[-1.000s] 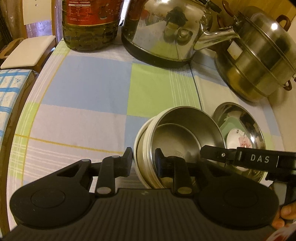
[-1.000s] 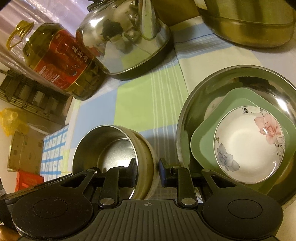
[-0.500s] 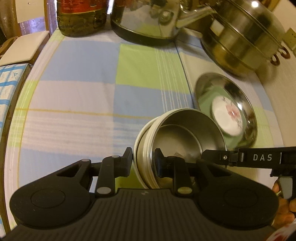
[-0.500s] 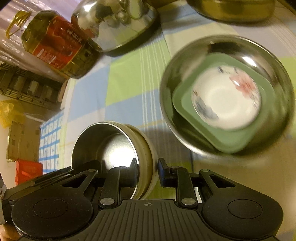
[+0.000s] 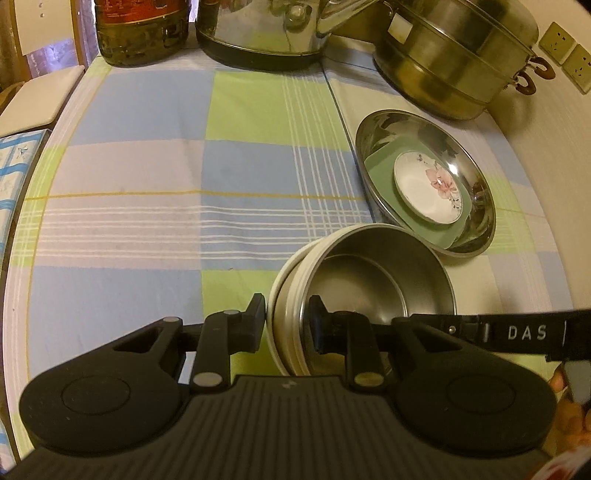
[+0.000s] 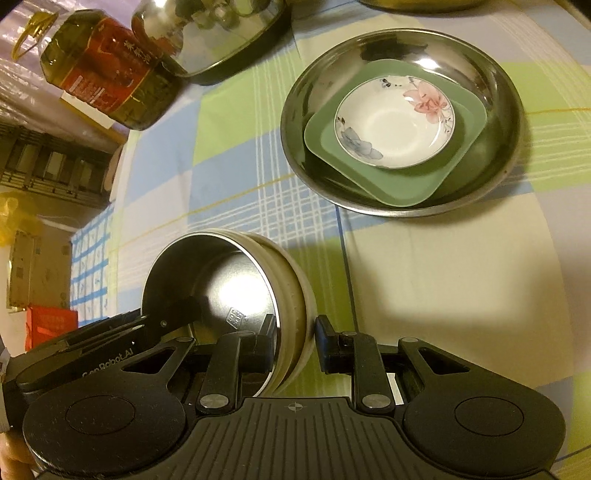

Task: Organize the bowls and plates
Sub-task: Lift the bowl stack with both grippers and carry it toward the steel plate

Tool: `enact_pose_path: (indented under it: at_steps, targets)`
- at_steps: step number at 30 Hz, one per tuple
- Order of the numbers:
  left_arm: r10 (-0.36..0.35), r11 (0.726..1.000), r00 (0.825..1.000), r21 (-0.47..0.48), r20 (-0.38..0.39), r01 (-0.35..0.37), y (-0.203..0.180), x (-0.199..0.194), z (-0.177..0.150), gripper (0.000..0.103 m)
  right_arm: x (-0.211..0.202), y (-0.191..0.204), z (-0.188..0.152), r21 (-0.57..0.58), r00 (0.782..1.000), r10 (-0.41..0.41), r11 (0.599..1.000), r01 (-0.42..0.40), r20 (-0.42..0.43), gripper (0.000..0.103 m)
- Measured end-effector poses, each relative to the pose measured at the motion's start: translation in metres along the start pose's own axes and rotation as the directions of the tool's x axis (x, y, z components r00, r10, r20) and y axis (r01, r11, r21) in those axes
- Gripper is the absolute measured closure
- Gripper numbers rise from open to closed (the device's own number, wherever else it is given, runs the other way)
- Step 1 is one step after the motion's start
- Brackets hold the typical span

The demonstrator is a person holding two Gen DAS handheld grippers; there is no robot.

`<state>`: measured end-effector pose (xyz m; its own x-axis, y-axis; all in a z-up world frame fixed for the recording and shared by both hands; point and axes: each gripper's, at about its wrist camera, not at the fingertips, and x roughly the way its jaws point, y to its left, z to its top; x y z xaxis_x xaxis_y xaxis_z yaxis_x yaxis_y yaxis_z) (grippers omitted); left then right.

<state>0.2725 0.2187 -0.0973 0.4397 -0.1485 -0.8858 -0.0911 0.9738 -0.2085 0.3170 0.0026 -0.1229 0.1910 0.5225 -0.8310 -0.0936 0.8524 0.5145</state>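
1. Left gripper [image 5: 286,325] is closed narrow on the near rim of the bowl [image 5: 369,280]: one finger outside the cream wall, one inside the steel lining.
2. Right gripper [image 6: 295,345] clamps the same bowl [image 6: 236,295] on its opposite rim, jaws narrow, one finger in, one out. Both hands carry it together.
3. The bowl looks tilted and seems to be off the tabletop [image 5: 184,184]; a shadow lies under it in the right view. Whether it is one bowl or two nested, I cannot tell.
4. Left view: the bowl sits low centre; the steel plate [image 5: 476,177] lies at about 1 o'clock from it, close by but apart.
5. Already stacked: a green plate [image 6: 424,184] inside the steel plate [image 6: 509,88], a floral dish [image 6: 391,129] on top.
6. Judgement: task well along. Left to do: set the bowl down, likely on or beside that stack.
7. Kettle [image 5: 258,33], oil bottle [image 5: 140,37] and steamer pot [image 5: 454,62] stand along the far edge, 11 to 1 o'clock.
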Motion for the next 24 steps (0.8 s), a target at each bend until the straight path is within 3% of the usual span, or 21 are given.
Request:
enact_pose_path:
  at_steps: [8, 24]
  targets:
    - [0.039, 0.999, 0.999, 0.038, 0.014, -0.039, -0.008, 0.0, -0.005, 0.081, -0.001, 0.01, -0.01, -0.097, 0.994, -0.047, 0.994, 0.057, 0.101, 0.08]
    - [0.082, 0.995, 0.994, 0.058, 0.073, -0.086, -0.013, -0.001, -0.012, 0.079, 0.011, 0.01, -0.014, -0.114, 0.991, -0.059, 0.991, 0.072, 0.117, 0.08]
